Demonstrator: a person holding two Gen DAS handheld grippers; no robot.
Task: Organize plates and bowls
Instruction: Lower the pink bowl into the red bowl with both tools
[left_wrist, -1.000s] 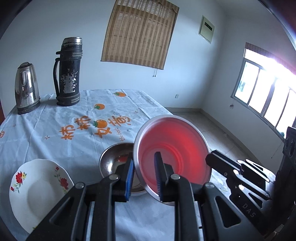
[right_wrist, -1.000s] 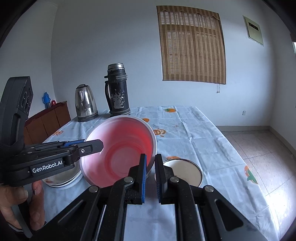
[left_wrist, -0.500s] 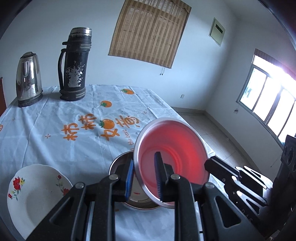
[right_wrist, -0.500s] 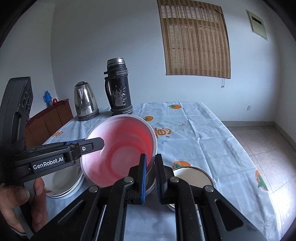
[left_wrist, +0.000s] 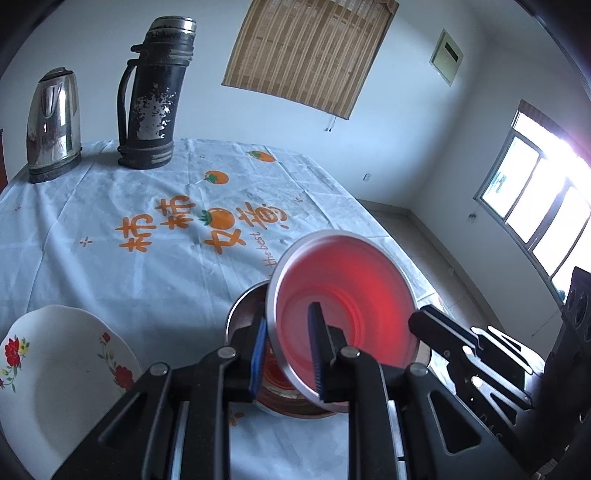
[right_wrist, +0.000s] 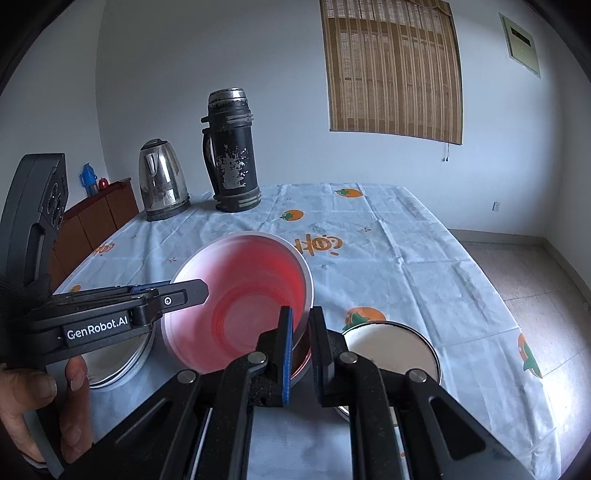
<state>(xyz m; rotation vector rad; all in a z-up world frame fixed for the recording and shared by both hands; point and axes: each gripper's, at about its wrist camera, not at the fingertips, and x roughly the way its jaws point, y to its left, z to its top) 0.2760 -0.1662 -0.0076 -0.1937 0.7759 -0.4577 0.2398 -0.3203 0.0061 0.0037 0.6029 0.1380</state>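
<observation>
Both grippers pinch the red bowl (left_wrist: 343, 317) by its rim. The left gripper (left_wrist: 286, 349) bites the rim at about 8 o'clock on the bowl in its own view. The right gripper (right_wrist: 300, 345) bites the near rim at about 4 o'clock on the bowl in its view. The bowl is tilted and sits just above a steel bowl (left_wrist: 243, 314) on the tabletop (left_wrist: 147, 221).

The step looks like putting the red bowl into the steel bowl. Next, I think the red bowl must go flat and come down, and then both grippers let go.

A flower plate (left_wrist: 62, 362) lies at 8 o'clock in the left view, cut off at the edge. Another steel bowl (right_wrist: 402, 339) sits at 4 o'clock in the right view, partly behind the gripper. The red bowl hides most of the steel bowl under it, so I cannot tell if they touch.
</observation>
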